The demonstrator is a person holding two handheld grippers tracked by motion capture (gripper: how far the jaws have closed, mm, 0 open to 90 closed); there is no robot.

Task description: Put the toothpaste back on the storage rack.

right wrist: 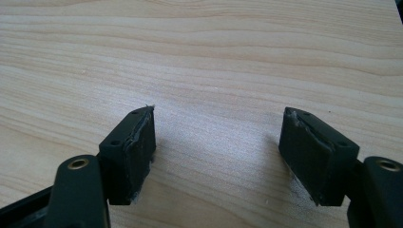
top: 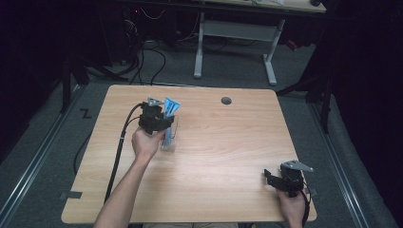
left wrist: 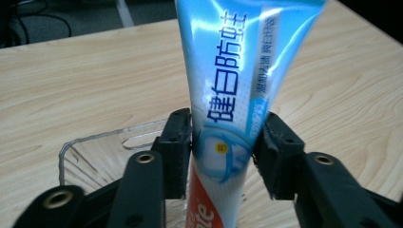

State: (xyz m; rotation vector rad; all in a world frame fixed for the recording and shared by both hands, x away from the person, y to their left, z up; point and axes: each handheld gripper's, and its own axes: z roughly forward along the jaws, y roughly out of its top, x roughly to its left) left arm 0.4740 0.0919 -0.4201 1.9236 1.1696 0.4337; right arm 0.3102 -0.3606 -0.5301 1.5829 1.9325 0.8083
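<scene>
Left claw point(left wrist: 221, 152) pinching toothpaste tube point(left wrist: 237, 85) mid-body, upright, lower end inside clear container point(left wrist: 95, 142) on surface point(top: 228, 142); likely upright to fit the narrow opening. Right claw point(right wrist: 218, 152) spread, empty, parked well apart near the edge.

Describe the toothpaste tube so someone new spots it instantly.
Start at the wooden table, then go to its left half, where the left gripper is. The tube stands upright between that gripper's fingers, its lower end in a clear container. It is the glossy light-blue thing, with dark-blue printed characters and red at the base.
</scene>
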